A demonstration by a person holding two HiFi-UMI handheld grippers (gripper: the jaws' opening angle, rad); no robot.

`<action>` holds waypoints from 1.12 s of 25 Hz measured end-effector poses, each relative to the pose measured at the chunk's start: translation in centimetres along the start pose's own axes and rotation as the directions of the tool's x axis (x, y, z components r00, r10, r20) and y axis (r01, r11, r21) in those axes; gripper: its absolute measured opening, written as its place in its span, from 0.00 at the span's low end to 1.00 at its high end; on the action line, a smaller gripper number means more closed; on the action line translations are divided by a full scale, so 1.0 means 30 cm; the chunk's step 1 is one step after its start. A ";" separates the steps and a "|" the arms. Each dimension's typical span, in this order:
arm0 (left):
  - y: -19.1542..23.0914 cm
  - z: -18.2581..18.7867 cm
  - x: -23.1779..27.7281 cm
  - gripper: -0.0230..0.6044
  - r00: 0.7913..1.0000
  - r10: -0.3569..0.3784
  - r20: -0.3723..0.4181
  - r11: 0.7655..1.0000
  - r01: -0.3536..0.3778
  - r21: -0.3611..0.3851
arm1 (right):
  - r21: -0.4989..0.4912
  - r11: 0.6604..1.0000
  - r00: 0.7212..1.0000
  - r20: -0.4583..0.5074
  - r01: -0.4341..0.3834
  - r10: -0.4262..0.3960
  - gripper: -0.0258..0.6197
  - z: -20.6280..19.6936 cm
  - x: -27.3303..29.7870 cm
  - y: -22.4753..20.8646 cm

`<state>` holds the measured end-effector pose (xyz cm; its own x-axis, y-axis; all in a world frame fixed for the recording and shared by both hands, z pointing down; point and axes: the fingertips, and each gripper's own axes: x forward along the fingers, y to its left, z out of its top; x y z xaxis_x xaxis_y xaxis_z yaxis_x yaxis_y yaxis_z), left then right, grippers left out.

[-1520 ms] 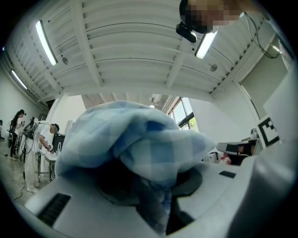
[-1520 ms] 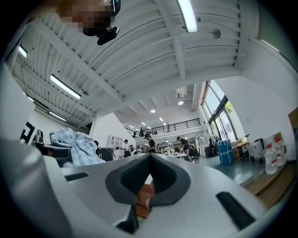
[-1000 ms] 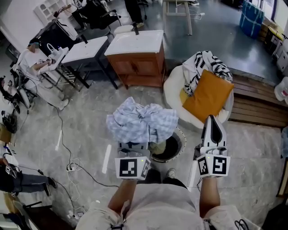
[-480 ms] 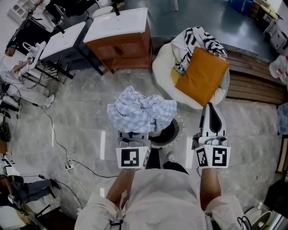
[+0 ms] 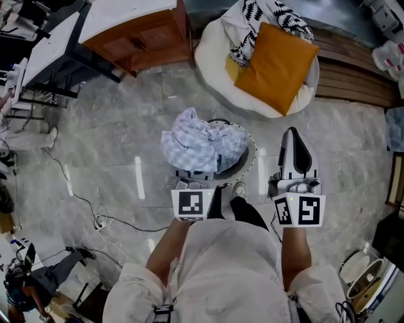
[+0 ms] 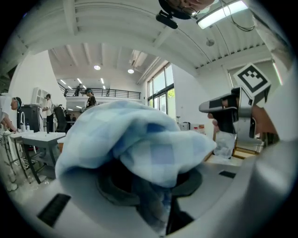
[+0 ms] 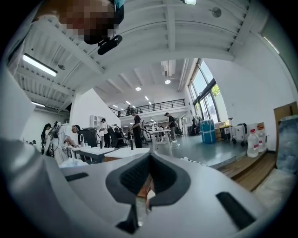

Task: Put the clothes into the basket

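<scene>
A: One piece is in play: the crumpled blue-and-white checked cloth (image 5: 202,142), bunched right over the mouth of the round dark basket with a pale rim (image 5: 252,158) on the grey stone floor (image 5: 113,139).

B: Is it in yet?

A: Not finished, I'd say. The left gripper (image 5: 192,180) is clamped on it; in the left gripper view the fabric is pinched between the jaws and drapes over them. Whether its underside already rests inside the basket, I cannot tell.

B: And the other hand?

A: The right gripper (image 5: 294,142) hangs beside the basket, jaws together with nothing in them.

B: So what's left?

A: Letting go so the bundle settles inside, probably with a push, since it bulges past the rim. Beyond that, a black-and-white patterned fabric (image 5: 265,16) lies on the round white chair (image 5: 211,57) behind the orange cushion (image 5: 278,60); if that counts as clothing, it is untouched.
</scene>
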<state>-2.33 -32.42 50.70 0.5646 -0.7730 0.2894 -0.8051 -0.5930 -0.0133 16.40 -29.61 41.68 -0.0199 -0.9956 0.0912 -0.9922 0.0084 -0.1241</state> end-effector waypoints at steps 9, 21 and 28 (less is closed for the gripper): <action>-0.059 -0.497 0.163 0.28 0.940 -0.087 -0.330 0.995 0.068 -0.070 | 0.097 0.995 0.997 -0.068 0.038 -0.032 0.02 -0.099 0.001 -0.051; -0.232 -1.071 0.279 0.27 0.711 -0.171 -0.682 0.985 0.147 -0.094 | 0.069 0.993 0.986 -0.143 0.093 -0.082 0.02 -0.213 -0.102 -0.113; -0.310 -1.259 0.294 0.28 0.568 -0.208 -0.796 0.977 0.084 -0.196 | 0.075 0.989 0.979 -0.169 0.124 -0.110 0.02 -0.255 -0.172 -0.153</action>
<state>3.27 -25.19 89.52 0.3434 -0.1356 0.9293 -0.7747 -0.6003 0.1987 20.13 -23.79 49.34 0.0691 -0.9603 0.2704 -0.9750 -0.1224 -0.1854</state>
